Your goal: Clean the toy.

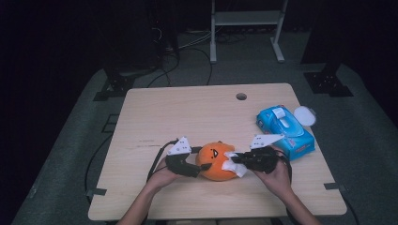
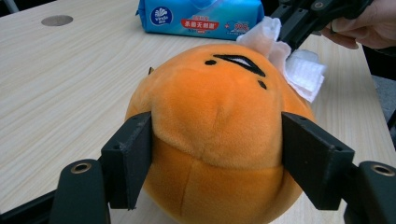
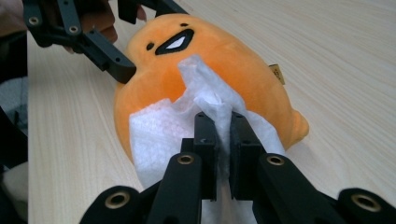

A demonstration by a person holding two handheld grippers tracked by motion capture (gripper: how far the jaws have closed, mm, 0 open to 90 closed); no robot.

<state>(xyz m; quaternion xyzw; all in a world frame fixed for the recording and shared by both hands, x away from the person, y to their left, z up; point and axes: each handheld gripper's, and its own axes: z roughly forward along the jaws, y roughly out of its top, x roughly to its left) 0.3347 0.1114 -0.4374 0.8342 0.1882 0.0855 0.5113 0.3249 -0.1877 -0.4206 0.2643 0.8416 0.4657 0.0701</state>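
High view, nearest the person: two forearms come in from the bottom edge, the left hand (image 1: 165, 174) and right hand (image 1: 278, 174) each holding a gripper near the front middle of the wooden table (image 1: 197, 112). Between them lies an orange plush toy (image 1: 215, 161) with a small face drawn on it.

The left gripper (image 1: 199, 168) has its jaws spread wide around the toy; in the left gripper view the two black jaws press into the toy's (image 2: 217, 135) sides, denting the plush, so it is clamped from both sides.

The right gripper (image 1: 234, 159) meets the toy from the other side. In the right gripper view its jaws are pinched almost together on a bunched white wipe (image 3: 187, 126), which drapes over the toy (image 3: 215, 60) just below the face and touches it. The wipe (image 1: 233, 164) sits on the toy's right flank in the high view.

Farther back and to the right, well apart from the toy, lies a blue pack of wipes (image 1: 284, 130), its white lid flipped open. Near the far edge, the table has a round hole (image 1: 241, 96).
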